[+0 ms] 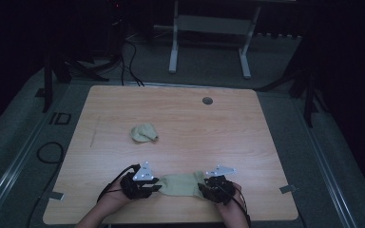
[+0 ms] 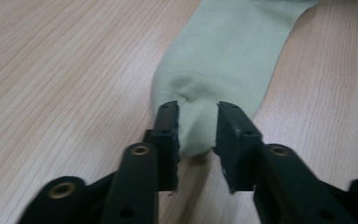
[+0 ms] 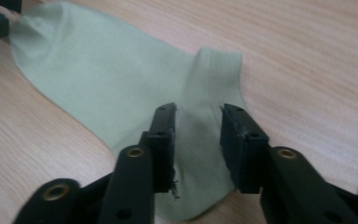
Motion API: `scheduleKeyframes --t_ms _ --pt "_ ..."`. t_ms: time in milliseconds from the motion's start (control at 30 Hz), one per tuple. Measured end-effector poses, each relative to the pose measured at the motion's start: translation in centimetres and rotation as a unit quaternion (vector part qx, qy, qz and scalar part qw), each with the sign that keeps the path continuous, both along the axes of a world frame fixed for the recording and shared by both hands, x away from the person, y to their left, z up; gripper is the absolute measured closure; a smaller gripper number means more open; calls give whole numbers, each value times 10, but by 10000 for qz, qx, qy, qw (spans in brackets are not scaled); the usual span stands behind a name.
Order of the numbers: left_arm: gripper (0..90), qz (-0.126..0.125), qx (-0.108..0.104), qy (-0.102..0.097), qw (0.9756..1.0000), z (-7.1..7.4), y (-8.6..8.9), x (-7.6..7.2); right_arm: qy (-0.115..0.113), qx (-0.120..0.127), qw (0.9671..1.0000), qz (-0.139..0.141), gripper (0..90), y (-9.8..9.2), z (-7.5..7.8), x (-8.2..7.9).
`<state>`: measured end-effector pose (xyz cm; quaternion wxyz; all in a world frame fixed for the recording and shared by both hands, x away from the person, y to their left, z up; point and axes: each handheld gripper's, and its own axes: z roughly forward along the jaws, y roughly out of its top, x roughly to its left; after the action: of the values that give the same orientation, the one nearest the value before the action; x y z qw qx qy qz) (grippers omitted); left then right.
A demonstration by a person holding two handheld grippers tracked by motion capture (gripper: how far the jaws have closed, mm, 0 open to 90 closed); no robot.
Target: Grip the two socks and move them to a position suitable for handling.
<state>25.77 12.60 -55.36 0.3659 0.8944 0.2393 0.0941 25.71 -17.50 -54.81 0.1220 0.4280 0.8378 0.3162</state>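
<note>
On my wooden desk (image 1: 180, 118) a pale green sock (image 1: 180, 184) lies flat near the front edge, a crumpled sock (image 1: 144, 132) farther back, with my left gripper (image 2: 196, 135) and right gripper (image 3: 198, 140) straddling its ends, fingers narrowly parted, pressing nothing.

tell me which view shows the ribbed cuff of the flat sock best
The right gripper view: the ribbed cuff lies close, just beyond the jaws. The high view shows the sock small and dim; the left gripper view shows its toe end.
</note>
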Motion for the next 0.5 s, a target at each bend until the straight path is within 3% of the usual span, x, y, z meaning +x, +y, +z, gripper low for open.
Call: scheduleKeyframes --t_ms 33,167,333,500 --pt "617 34 9 12 10000 0 2 -1 -28 131 9999 55 596 0 6 1" --pt "566 88 -96 72 9999 0 12 -6 -92 264 9994 198 574 4 16 6" --pt "567 136 -163 76 9997 3 18 -10 -182 298 9988 343 564 14 26 12" --pt "568 195 -247 93 9995 4 27 -21 -297 300 9976 556 560 39 41 30"
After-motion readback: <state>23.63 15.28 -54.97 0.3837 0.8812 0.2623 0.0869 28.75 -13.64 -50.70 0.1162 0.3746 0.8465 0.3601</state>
